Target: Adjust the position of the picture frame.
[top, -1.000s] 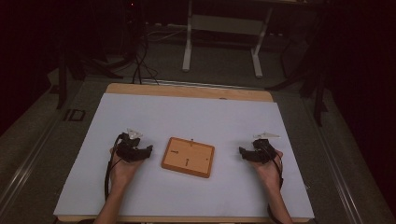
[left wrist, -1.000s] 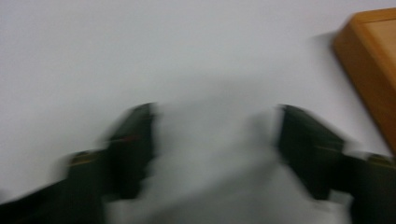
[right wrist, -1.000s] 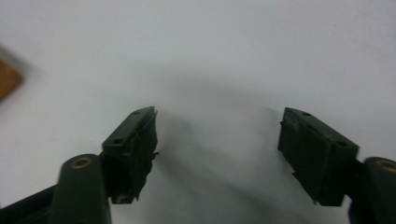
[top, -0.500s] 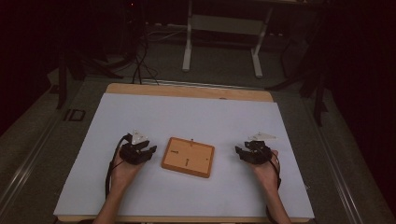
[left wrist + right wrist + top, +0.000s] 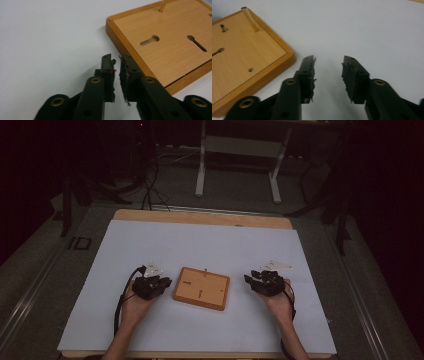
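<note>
A flat wooden board (image 5: 201, 288) with a raised rim lies in the middle of the white table, its keyhole slots facing up. My left gripper (image 5: 164, 281) rests just left of the board, held in a hand. In the left gripper view the left gripper (image 5: 116, 58) has its jaws almost together with nothing between them, next to the board's (image 5: 170, 47) corner. My right gripper (image 5: 248, 279) sits right of the board, a short gap away. In the right gripper view the right gripper (image 5: 328, 61) stands open and empty over the bare sheet, the board (image 5: 242, 57) to its left.
The white sheet (image 5: 200, 245) covers a wooden table whose far edge (image 5: 200, 217) shows beyond it. On the dark floor past the table stand white frame legs (image 5: 237, 165) and loose cables (image 5: 150, 190). Bare sheet lies around both grippers.
Both grippers have drifted a little inward toward the board, the left one also slightly nearer the person. The board has not moved.
</note>
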Action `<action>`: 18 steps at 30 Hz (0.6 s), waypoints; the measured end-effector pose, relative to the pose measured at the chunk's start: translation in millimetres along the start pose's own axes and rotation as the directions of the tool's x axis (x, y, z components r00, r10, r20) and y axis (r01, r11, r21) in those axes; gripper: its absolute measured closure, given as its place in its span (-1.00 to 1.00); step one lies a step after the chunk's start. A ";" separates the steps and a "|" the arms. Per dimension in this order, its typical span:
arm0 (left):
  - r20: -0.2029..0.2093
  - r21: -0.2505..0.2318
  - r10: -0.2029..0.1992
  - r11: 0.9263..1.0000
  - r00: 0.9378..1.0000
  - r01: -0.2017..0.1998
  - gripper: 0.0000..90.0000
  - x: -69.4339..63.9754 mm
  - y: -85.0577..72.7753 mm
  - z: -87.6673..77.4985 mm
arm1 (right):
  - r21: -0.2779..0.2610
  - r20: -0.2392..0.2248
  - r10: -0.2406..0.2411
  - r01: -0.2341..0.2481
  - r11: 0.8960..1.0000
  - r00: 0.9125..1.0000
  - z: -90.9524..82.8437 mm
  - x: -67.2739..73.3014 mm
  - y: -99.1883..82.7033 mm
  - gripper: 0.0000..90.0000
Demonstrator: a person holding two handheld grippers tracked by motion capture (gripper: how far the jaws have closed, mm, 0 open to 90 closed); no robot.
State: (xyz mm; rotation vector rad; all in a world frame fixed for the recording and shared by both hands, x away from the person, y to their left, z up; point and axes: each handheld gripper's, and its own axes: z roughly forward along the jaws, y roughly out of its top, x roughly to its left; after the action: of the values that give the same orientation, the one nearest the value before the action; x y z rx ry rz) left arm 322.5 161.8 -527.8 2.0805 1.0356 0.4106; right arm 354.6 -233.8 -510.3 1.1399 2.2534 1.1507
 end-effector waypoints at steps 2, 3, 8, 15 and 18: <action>0.013 0.003 0.000 1.000 1.000 0.000 0.98 -0.1 -0.4 1.3 | 0.002 -0.006 -0.009 0.009 1.000 1.000 2.0 2.4 1.7 0.52; 0.018 0.005 0.003 1.000 1.000 -0.003 0.99 -0.3 -0.4 1.7 | 0.004 -0.014 -0.015 0.015 1.000 1.000 3.1 3.4 2.6 0.55; 0.025 0.019 0.004 1.000 1.000 -0.005 0.99 -1.9 -1.2 4.1 | 0.006 -0.026 -0.038 0.038 0.999 0.999 9.0 11.4 8.1 0.59; 0.024 0.032 0.013 0.999 1.000 -0.014 0.99 -4.2 -1.1 8.2 | -0.008 -0.064 -0.069 0.069 0.998 0.996 17.3 23.1 17.1 0.57; 0.024 0.038 0.012 0.999 1.000 -0.013 0.99 -4.3 -1.4 8.7 | -0.009 -0.078 -0.086 0.085 0.996 0.993 21.5 27.1 20.1 0.57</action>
State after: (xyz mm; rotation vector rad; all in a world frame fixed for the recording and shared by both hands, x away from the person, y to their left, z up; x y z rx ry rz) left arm 324.1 154.7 -534.3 2.1221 1.0243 0.3747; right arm 361.5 -194.7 -506.2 1.0023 2.3319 1.1861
